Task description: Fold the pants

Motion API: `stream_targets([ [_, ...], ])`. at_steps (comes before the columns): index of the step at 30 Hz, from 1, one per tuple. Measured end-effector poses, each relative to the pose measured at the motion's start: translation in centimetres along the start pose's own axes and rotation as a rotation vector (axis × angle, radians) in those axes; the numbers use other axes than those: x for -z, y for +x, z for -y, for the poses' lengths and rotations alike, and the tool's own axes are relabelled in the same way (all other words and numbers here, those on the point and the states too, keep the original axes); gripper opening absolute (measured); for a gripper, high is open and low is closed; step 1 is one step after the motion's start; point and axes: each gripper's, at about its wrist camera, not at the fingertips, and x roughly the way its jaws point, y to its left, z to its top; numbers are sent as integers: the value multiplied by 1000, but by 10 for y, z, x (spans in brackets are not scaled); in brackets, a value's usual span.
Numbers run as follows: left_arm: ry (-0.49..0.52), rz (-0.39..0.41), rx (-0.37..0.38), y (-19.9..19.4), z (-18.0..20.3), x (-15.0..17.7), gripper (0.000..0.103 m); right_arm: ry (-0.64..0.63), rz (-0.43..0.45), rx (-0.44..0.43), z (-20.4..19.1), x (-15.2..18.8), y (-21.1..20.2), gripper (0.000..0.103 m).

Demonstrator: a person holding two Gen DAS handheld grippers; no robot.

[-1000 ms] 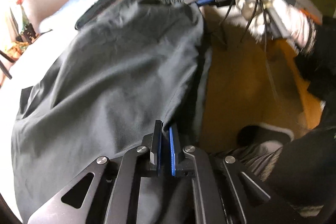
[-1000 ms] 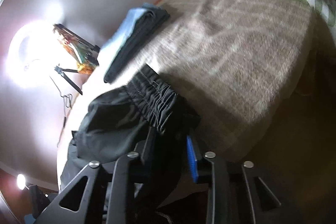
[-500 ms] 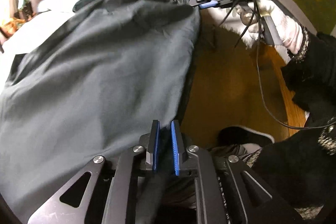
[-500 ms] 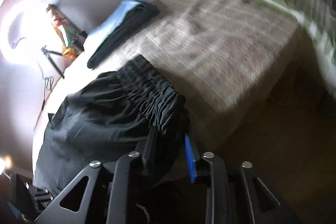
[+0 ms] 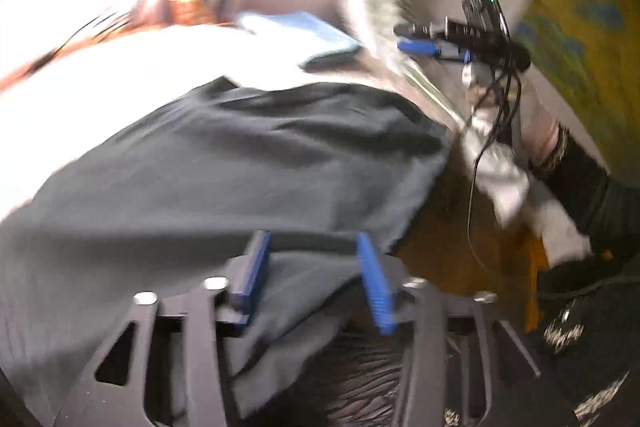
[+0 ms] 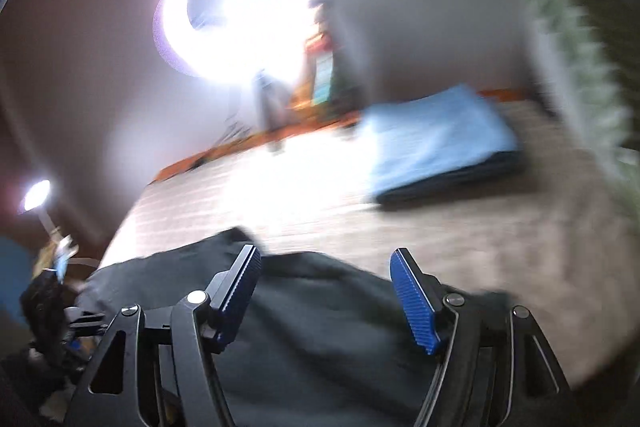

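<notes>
Dark grey pants (image 5: pixel 240 163) lie spread over the bed, blurred by motion. My left gripper (image 5: pixel 311 239) hangs over their near edge with its jaws opening; cloth lies under and between the blue pads (image 5: pixel 256 267), but they do not press on it. In the left wrist view my right gripper (image 5: pixel 424 37) is held by a white-gloved hand (image 5: pixel 504 171) above the far right corner of the pants. In its own view the right gripper (image 6: pixel 325 255) is opening too, above the pants (image 6: pixel 320 327), gripping nothing.
A folded blue and dark stack of clothes (image 6: pixel 436 143) lies on the beige blanket (image 6: pixel 500 247) farther back. A striped pillow (image 6: pixel 580 87) is at the right. A ring light (image 6: pixel 240 7) glares behind the bed. Wooden floor (image 5: pixel 460 247) shows beside the bed.
Both grippers were shut on the pants, the left on the hem and the right on the waistband. Both have let go, opened wide, rolled and drawn back. The pants now rest on the bed.
</notes>
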Motion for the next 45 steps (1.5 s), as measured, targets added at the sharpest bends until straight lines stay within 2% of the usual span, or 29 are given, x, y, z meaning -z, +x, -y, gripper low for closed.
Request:
stream_targets([
  [1, -30, 13, -12, -3, -5, 4, 59, -7, -36, -30, -4, -6, 24, 70],
  [5, -188, 63, -71, -24, -36, 24, 59, 6, -188, -158, -25, -25, 116, 70],
  [10, -372, 144, -108, -59, -65, 54, 59, 7, -364, -180, -50, -18, 204, 70],
  [13, -481, 195, -164, -79, -81, 75, 59, 31, -434, -197, -54, -8, 228, 69],
  [14, -509, 208, -179, -86, -86, 81, 59, 10, -403, -190, -59, -9, 227, 65],
  [15, -551, 228, -196, -94, -92, 90, 59, -3, -407, -199, -63, -8, 225, 57],
  [16, -577, 239, -204, -99, -95, 95, 59, -7, -426, -225, -65, -7, 227, 28],
  [17, -622, 256, -218, -107, -101, 105, 59, -18, -430, -222, -69, -4, 227, 20],
  [18, -645, 267, -233, -113, -104, 111, 59, -38, -418, -205, -73, -3, 225, 16],
  [19, -660, 277, -248, -120, -108, 117, 59, -83, -400, -178, -79, -1, 222, 7],
  [22, -706, 318, -321, -140, -118, 133, 59, -123, -328, -100, -86, -5, 212, 4],
  [26, -768, 371, -397, -171, -137, 153, 59, -159, -303, -27, -93, -9, 206, 5],
  [28, -813, 401, -429, -192, -153, 167, 59, -178, -310, -20, -102, -10, 205, 12],
  [29, -836, 416, -436, -201, -158, 172, 59, -179, -310, -19, -105, -13, 205, 29],
  [30, -860, 434, -437, -208, -164, 176, 59, -179, -297, -20, -108, -13, 200, 38],
  [31, -903, 461, -435, -221, -175, 185, 59, -185, -275, -10, -112, -14, 193, 45],
  [32, -927, 471, -431, -227, -183, 190, 61, -197, -261, -3, -117, -14, 187, 48],
  [35, -1009, 468, -427, -243, -211, 207, 62, -232, -219, -12, -133, -14, 162, 51],
  [40, -1135, 461, -355, -250, -250, 230, 62, -244, -180, -58, -156, -8, 123, 55],
  [45, -1164, 444, -311, -244, -262, 239, 62, -224, -163, -112, -176, 2, 106, 56],
])
